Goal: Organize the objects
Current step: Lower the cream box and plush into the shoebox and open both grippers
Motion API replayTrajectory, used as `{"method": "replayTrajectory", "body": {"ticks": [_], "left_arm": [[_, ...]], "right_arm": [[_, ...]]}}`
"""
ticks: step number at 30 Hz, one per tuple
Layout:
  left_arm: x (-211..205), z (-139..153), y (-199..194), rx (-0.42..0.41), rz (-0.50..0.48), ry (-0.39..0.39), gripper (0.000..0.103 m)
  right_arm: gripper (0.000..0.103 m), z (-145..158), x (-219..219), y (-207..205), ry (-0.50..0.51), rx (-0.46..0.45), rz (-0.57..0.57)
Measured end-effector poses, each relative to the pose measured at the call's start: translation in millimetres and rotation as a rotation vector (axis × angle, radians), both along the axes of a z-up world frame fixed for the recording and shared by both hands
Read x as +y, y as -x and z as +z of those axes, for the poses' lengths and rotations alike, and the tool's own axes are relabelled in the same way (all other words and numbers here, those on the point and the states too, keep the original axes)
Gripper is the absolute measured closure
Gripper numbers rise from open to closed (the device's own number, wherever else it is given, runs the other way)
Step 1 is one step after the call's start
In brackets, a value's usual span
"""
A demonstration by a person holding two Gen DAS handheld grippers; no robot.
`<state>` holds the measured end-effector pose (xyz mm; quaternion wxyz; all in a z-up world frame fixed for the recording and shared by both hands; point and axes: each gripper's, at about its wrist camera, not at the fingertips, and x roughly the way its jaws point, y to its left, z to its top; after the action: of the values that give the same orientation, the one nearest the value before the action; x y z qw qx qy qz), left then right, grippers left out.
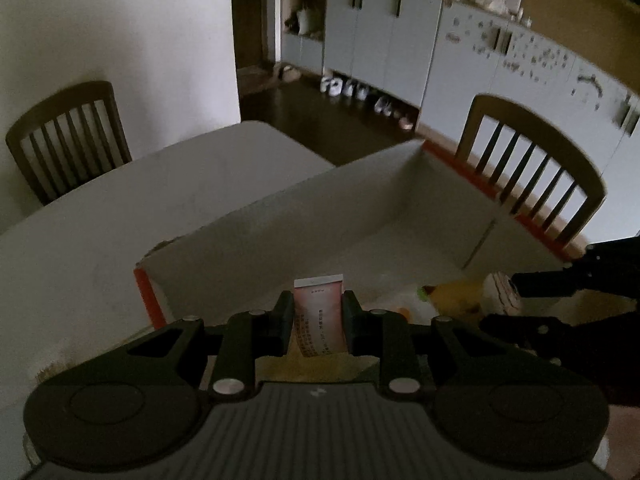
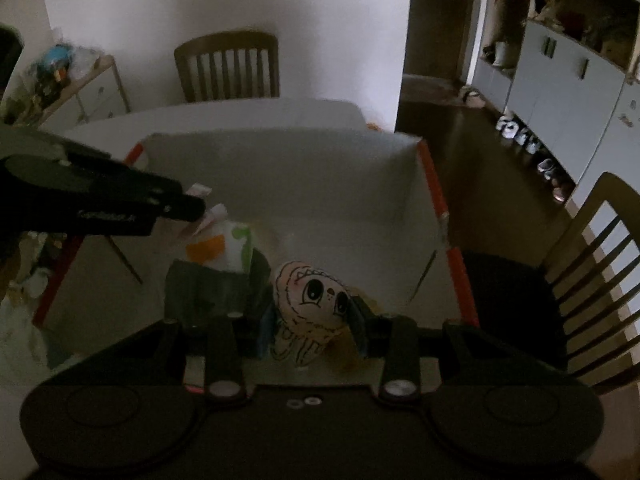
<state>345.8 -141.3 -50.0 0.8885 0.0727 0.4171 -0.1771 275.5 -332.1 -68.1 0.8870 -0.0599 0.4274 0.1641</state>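
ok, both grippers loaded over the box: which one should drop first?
Probably right. The right gripper holds the cartoon-face plush over bare floor of the white box. The left gripper grips its tube nearer the box's edge.

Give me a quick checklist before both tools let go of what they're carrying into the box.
1. Left tool grips the pink tube: ok, the fingers pinch it on both sides.
2. Right tool grips the cartoon-face toy: ok, the toy sits between its fingers.
3. Both tools are over the white box: ok, the box's red-edged walls surround them.
4. Free floor inside the box for the tube: ok, bare bottom shows ahead of it.
5. Spot under the toy is free: cannot tell, a green and orange packet lies close by.
6. Tools clear of each other: ok, a gap shows between them.
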Motion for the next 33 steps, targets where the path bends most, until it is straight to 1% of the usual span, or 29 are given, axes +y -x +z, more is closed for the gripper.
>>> {"method": "replayTrajectory", "body": {"ticks": [7,10,13,18,21,22,23,25,26,27,31,33], "left_arm": [[-13,-22,-14,0.062,-0.015,-0.05,0.079],[-17,-30,-16,0.088,-0.014,-0.064,0.079],[-17,-34,-19,0.115,-0.004,-0.057,0.079],[-14,-35,-21,0.137,0.017,-0.051,0.079],[-14,-34,-20,0.135,0.027,-0.043,0.079],[-13,-33,-18,0.131,0.03,-0.045,0.078],[-13,-32,-17,0.127,0.031,-0.044,0.075],[-11,-30,-16,0.117,0.033,-0.043,0.068],[-10,-29,-14,0.11,0.039,-0.045,0.056],[-8,-27,-12,0.102,0.052,-0.048,0.047],[-2,-19,-5,0.082,0.065,-0.016,0.045],[1,-14,1,0.073,0.06,-0.003,0.04]], "right_arm": [[0.064,-15,0,-7,0.013,0.03,-0.004],[0.063,-18,-1,-8,0.022,0.028,-0.004],[0.062,-18,-7,-10,0.011,0.029,-0.002],[0.059,-17,-11,-9,-0.004,0.035,-0.007],[0.053,-16,-13,-7,-0.008,0.032,-0.004],[0.049,-16,-13,-6,-0.009,0.031,-0.005],[0.045,-15,-13,-5,-0.01,0.028,-0.006],[0.045,-13,-14,-4,-0.015,0.023,-0.007],[0.045,-11,-15,-3,-0.018,0.023,-0.007],[0.045,-10,-16,-2,-0.021,0.022,-0.007],[0.043,-2,-16,4,-0.032,0.012,-0.004],[0.043,3,-17,7,-0.037,0.002,-0.003]]}}
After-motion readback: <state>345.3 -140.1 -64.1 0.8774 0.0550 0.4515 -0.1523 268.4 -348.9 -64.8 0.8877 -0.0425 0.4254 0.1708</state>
